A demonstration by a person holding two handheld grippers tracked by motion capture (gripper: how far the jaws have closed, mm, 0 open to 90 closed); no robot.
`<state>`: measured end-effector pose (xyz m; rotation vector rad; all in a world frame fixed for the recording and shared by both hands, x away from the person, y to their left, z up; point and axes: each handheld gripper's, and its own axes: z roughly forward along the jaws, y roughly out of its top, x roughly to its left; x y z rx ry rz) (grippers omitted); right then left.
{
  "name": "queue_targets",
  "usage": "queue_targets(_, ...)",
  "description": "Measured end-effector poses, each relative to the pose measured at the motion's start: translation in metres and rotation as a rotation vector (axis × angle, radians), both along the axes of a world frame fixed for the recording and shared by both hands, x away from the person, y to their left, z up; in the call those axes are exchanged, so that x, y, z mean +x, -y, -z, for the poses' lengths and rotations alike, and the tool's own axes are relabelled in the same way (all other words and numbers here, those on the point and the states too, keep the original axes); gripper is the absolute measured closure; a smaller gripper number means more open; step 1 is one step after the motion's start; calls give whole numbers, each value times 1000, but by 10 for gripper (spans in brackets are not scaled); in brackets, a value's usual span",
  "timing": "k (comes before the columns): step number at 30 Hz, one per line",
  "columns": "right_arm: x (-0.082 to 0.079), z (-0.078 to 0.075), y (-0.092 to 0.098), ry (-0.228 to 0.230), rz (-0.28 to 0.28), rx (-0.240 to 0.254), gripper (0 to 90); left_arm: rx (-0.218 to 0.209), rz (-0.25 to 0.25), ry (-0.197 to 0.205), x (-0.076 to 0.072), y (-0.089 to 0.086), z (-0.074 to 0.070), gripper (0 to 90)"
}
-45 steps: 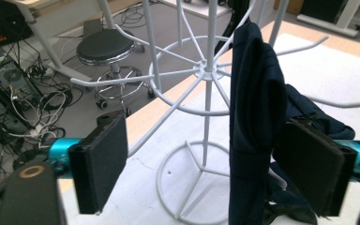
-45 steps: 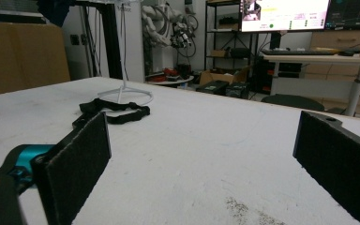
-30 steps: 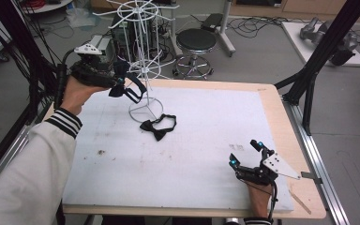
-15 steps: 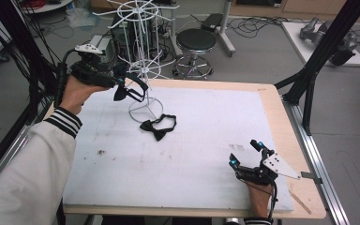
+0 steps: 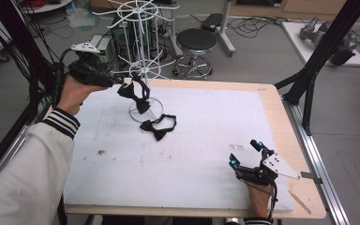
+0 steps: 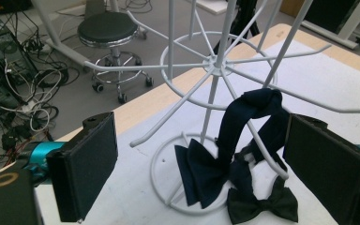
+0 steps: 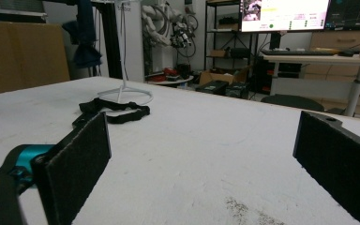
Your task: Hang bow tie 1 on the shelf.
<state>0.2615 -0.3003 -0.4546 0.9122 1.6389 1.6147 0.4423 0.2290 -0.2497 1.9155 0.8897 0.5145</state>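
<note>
The left gripper (image 5: 120, 80) was up at the far left of the table (image 5: 281, 122), beside the white wire rack (image 5: 143, 51). Its jaws stood wide apart with nothing between them. A dark blue bow tie (image 6: 225, 154) hung by its band over one of the rack's lower arms, draping down toward the ring base, between the open jaws in the left gripper view but gripped by neither. A second, black bow tie (image 5: 158, 126) lay flat on the white mat (image 5: 192, 154), just in front of the rack's base and touching it or nearly so.

The right gripper (image 5: 247, 153) rested low on the mat at the near right, well apart from the rack, its jaws spread wide and empty.
</note>
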Motion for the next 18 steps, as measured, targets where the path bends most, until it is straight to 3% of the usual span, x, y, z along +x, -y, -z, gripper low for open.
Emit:
queue_targets(9, 0, 0, 0, 1, 1, -1, 36, -94, 13, 98, -29, -15, 11, 109)
queue_targets(18, -1, 0, -1, -12, 3, 7, 36, -158, 27, 162, -56, -23, 37, 103)
